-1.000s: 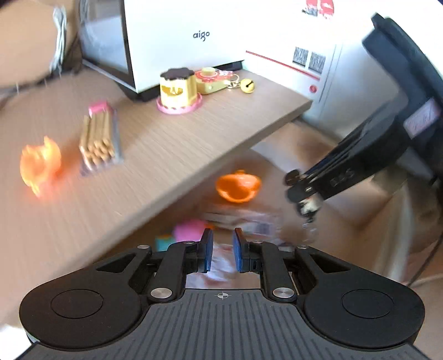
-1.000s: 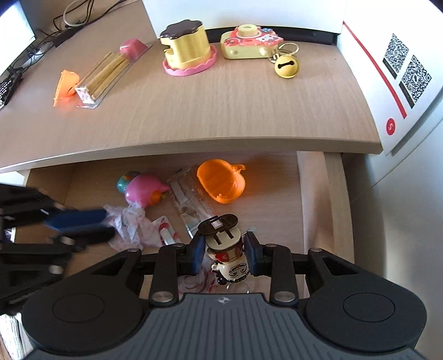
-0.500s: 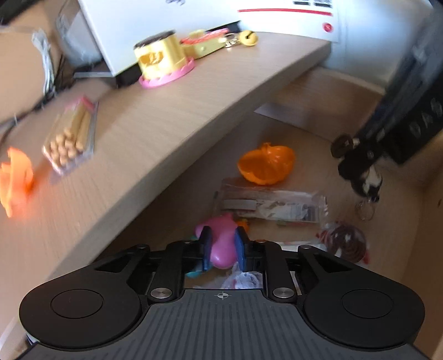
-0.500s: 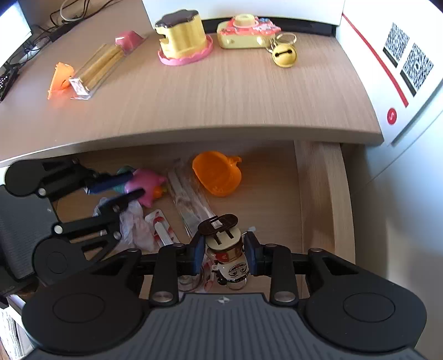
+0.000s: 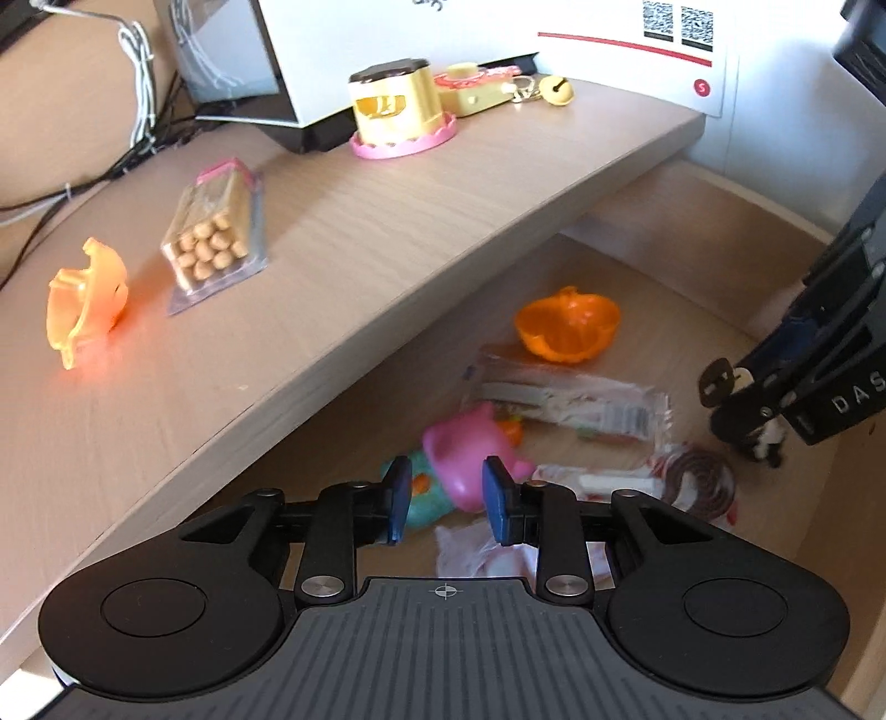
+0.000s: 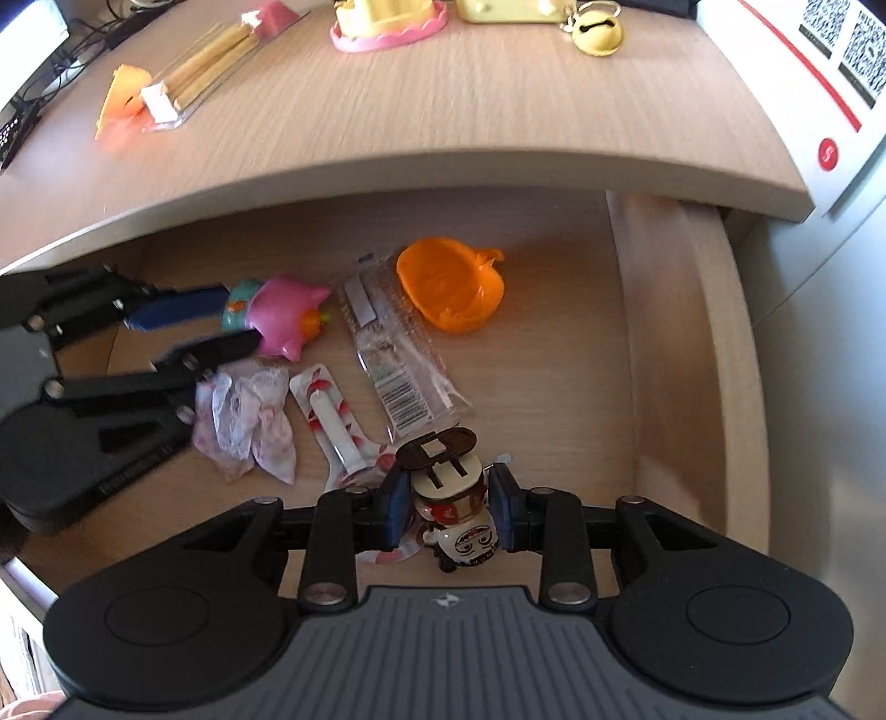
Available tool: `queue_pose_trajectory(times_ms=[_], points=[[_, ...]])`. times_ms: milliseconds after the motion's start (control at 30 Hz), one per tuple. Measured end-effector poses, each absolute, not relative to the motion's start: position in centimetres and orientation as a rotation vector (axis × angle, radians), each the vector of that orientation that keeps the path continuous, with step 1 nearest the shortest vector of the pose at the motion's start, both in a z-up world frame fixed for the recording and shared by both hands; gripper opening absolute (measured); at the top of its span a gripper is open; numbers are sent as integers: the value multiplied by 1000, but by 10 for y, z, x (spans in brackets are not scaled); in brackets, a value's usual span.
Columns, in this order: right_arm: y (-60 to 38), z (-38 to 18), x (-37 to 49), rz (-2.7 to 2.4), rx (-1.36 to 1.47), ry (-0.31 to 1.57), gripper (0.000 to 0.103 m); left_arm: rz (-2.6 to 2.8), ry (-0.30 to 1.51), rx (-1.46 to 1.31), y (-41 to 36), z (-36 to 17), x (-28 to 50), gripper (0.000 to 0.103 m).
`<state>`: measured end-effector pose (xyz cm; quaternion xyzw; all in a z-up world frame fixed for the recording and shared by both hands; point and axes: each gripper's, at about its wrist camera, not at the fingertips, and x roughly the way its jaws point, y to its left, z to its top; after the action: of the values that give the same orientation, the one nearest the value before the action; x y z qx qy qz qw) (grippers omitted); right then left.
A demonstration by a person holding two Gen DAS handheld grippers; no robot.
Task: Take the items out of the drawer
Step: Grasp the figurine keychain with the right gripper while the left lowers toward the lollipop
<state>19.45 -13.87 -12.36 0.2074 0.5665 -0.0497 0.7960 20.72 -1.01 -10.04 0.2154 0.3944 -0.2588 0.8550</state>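
Observation:
The drawer [image 6: 686, 343] stands pulled out under the desk top. My left gripper [image 5: 447, 498] is open low inside it, its blue pads on either side of a pink pig toy [image 5: 468, 459] that lies against a teal toy [image 6: 238, 302]. In the right wrist view the left gripper [image 6: 238, 318] reaches the pig [image 6: 282, 315] from the left. My right gripper [image 6: 448, 507] is shut on a small white figurine with a dark hat [image 6: 451, 498], held above the drawer's front. The left wrist view shows that gripper [image 5: 747, 399] at the right.
In the drawer lie an orange pumpkin cup [image 6: 448, 288], a clear packet [image 6: 393, 354], a red-white wrapper [image 6: 332, 432] and a crumpled wrapper [image 6: 243, 421]. The desk top [image 5: 387, 232] carries a yellow toy [image 5: 396, 105], a biscuit-stick packet [image 5: 213, 238], an orange piece [image 5: 86, 299] and a bell [image 6: 598, 33].
My left gripper has come down from over the desk edge into the drawer, closed in on the pink pig, and its fingers have spread wider. The right gripper still grips the figurine.

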Motion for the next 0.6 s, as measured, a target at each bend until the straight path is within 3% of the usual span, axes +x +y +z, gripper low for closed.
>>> queue_pose_trajectory(times_ms=[200,300,433,600], points=[[-141,-125,191,-118,449,1216,30,-669,930,358,-18,-81,201,31],[-150,-117,191,-145,466,1180,30,-691,1142,306,-33,-80,206,30],[-163,-90,192,-178,494,1105,30,-614,1368,35,-35,-92,224,30],[-167,-68,193,-204,457,1027,30,-433,1377,-114,-41,-97,231,30]])
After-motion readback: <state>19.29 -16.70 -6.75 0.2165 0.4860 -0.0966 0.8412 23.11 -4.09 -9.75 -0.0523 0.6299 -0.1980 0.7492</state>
